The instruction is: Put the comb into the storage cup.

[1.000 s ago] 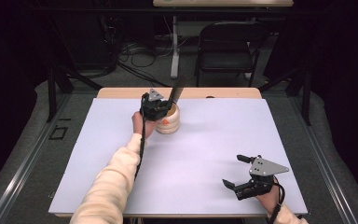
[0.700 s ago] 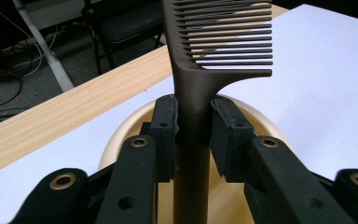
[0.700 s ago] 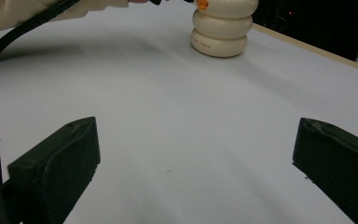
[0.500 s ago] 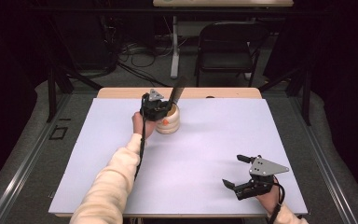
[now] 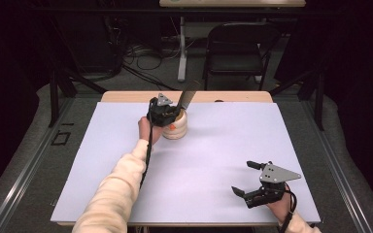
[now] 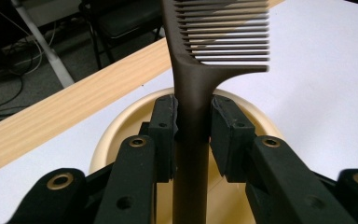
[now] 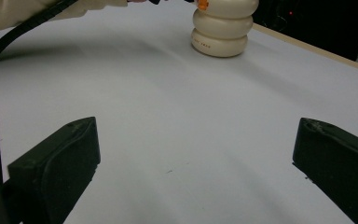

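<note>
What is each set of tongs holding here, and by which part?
The left tongs clamp a dark comb by its handle, above the cream holder. The right tongs are open and hold nothing.

Comb (image 6: 193, 93) is looking dark brown, nearly black, plain with no pattern. Holder (image 5: 176, 127) is showing up cream with a small orange spot and tiny dark lettering near its base. Table (image 5: 223, 145) top is reading pale lilac-white with a light wood edge. Grippers are looking matte black, and sleeve (image 5: 111, 194) is coming across as soft cream.

Cream sleeves (image 5: 111, 194), black grippers with brass-ringed screw holes, grey three-cornered plates, trailing black cables.
</note>
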A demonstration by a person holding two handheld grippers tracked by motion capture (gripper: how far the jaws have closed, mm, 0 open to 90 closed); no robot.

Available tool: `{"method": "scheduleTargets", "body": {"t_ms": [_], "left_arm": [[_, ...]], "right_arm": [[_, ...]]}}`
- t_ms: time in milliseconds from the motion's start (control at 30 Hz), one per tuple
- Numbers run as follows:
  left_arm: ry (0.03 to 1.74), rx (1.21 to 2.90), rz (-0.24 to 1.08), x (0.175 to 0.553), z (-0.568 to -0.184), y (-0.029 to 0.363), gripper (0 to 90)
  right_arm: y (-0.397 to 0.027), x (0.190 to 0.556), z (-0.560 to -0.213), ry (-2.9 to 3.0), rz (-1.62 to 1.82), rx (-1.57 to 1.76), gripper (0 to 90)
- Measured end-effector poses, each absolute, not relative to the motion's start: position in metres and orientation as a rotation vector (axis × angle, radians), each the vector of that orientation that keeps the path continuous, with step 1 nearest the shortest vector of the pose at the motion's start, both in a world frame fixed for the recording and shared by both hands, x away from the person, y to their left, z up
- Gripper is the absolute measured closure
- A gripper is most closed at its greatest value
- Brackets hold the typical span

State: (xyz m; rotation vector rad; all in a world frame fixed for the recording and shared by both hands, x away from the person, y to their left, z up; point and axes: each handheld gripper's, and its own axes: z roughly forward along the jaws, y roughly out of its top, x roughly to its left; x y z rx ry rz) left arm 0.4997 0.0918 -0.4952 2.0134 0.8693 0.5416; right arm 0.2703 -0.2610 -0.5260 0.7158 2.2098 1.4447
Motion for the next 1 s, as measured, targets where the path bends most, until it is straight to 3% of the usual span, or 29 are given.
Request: {"method": "scheduleTargets", "body": {"t_ms": [900,1000], "left_arm": [[0.867,2.067,0.487,0.4979,-0.4941,0.0974,71.8],[0.855,2.035,0.495,0.4944,-0.4879,0.0999,63.1]], "right_arm": [[-0.2607,0.2703,-0.5258,2.208,1.448,0.717,0.2],[-0.2607,0.2702,-0.5258,2.207,1.449,0.718,0.2]]}}
